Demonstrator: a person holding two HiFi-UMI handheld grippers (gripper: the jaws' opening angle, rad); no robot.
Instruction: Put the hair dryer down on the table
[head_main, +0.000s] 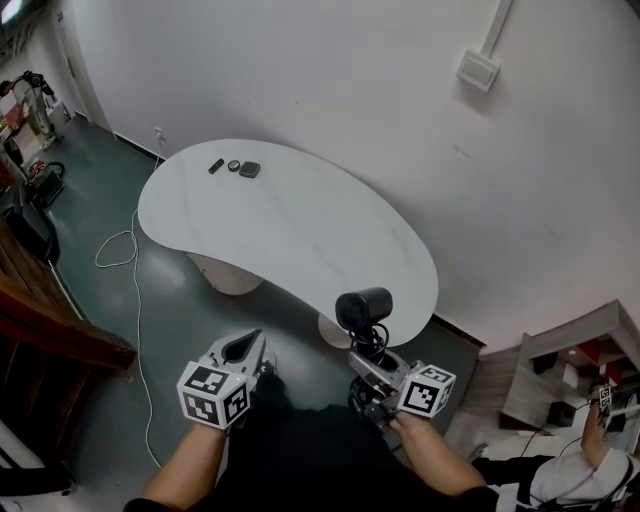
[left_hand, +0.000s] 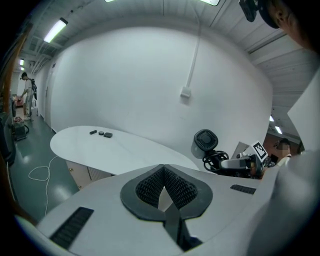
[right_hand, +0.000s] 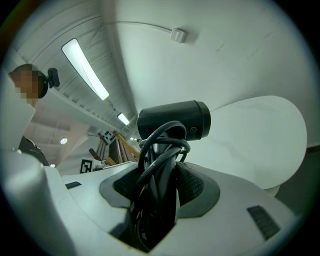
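Observation:
A black hair dryer (head_main: 363, 308) with its cord coiled round the handle stands upright in my right gripper (head_main: 371, 356), just off the near right end of the white curved table (head_main: 300, 230). In the right gripper view the pads clamp the dryer's handle and cord (right_hand: 159, 170), and the barrel (right_hand: 172, 120) lies crosswise above them. My left gripper (head_main: 243, 347) hangs over the floor to the left of it, short of the table's near edge. Its jaws (left_hand: 164, 172) are shut, tips touching, with nothing in them. The left gripper view shows the dryer (left_hand: 204, 142) at the right.
Three small dark objects (head_main: 234, 167) lie at the table's far left end. A white cable (head_main: 125, 260) snakes over the green floor on the left. Dark wooden furniture (head_main: 50, 330) stands at the left, shelves (head_main: 570, 370) and a seated person (head_main: 590, 450) at the lower right.

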